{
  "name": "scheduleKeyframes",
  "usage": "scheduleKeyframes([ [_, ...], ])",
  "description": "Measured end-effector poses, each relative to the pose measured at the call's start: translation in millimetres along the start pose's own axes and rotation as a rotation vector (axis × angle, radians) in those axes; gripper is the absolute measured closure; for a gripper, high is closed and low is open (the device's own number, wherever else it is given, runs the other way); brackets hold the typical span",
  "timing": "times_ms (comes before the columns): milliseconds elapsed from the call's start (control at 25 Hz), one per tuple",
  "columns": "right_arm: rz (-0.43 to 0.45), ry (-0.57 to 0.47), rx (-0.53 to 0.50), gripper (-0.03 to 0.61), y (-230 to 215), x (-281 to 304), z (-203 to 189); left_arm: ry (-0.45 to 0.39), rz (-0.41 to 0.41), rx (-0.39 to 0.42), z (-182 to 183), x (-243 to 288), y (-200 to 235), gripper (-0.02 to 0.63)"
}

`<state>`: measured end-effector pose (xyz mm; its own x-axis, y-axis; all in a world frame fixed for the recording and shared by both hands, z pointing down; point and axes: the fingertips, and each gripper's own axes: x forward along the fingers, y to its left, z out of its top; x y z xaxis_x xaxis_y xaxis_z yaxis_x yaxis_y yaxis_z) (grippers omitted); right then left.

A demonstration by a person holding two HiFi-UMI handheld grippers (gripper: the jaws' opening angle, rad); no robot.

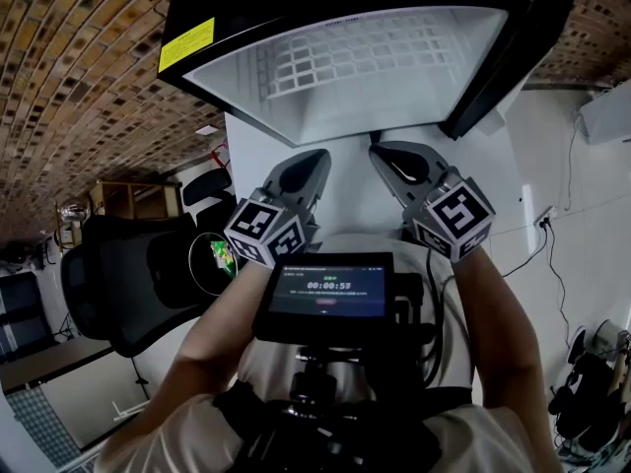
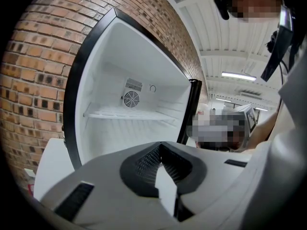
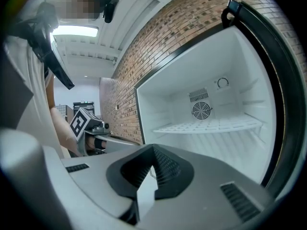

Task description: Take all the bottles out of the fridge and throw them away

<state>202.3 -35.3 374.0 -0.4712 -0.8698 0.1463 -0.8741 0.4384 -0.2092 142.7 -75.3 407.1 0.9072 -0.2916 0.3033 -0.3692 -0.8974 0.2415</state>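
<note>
White fridge [image 1: 375, 77] faces left hand-held gripper [image 2: 160, 146] and right hand-held gripper [image 3: 153, 150], both pressed together.

Brick wall [image 1: 79, 87] at 10 o'clock; black office chair [image 1: 123, 284] at 8 o'clock; wall socket [image 1: 545, 217] at 3 o'clock.

You're facing the fridge [image 1: 375, 77] with its cavity open toward you: black casing around white liner walls. One white grid shelf [image 2: 127, 114] runs level from side wall to side wall. On the back wall, just above that shelf, sits a round fan grille [image 2: 130, 98], with a slatted vent [image 2: 134, 84] over it. A yellow label [image 1: 186, 44] is stuck on the casing's outer face.
</note>
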Motion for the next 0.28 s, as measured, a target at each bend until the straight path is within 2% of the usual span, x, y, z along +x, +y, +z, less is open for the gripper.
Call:
scheduleKeyframes([
  [280,-0.003,-0.029,0.0,0.575,-1.3,3.8,-4.8,0.001,0.014,0.0,-5.3,-2.8,3.0,0.604],
])
